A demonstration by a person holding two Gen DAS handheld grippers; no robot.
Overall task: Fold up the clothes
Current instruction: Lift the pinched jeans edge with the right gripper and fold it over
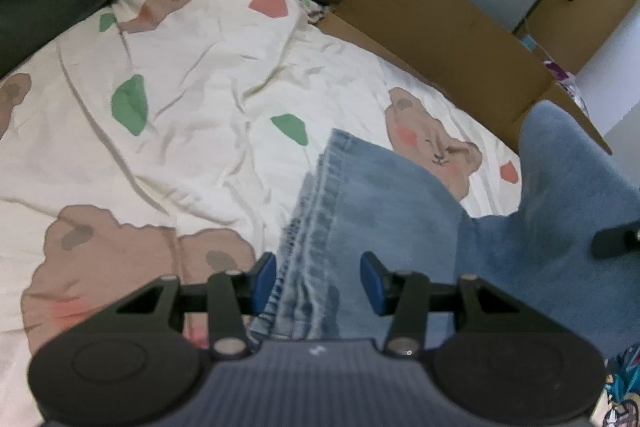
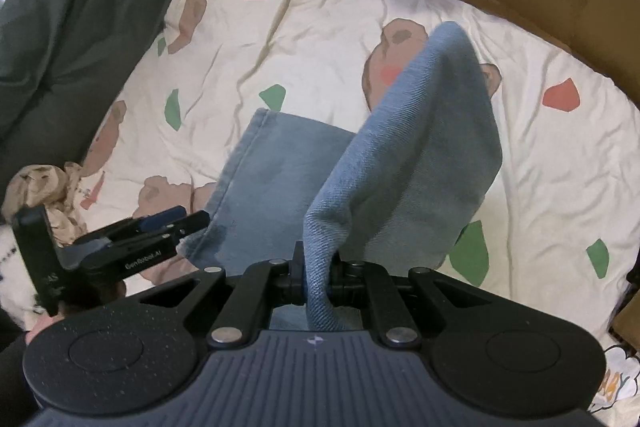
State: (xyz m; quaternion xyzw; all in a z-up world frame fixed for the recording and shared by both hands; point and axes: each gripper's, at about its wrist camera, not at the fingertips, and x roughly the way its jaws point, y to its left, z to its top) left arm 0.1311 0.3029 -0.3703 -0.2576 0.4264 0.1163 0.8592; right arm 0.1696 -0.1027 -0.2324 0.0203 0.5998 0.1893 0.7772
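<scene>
The bed (image 2: 360, 11), under a cream cover printed with bears and leaves, carries a pair of blue jeans (image 2: 276, 167) near its front edge, partly laid flat with one hemmed leg end lying on the cover. The fold looks only begun: one portion of denim is raised in a loose drape while the rest lies unsmoothed, so bringing that part over and flattening it remain. The right gripper (image 2: 316, 281) has its jaws clamped on the lifted denim. The left gripper (image 1: 318, 281) hovers above the flat seam, jaws about half apart, gripping nothing.
</scene>
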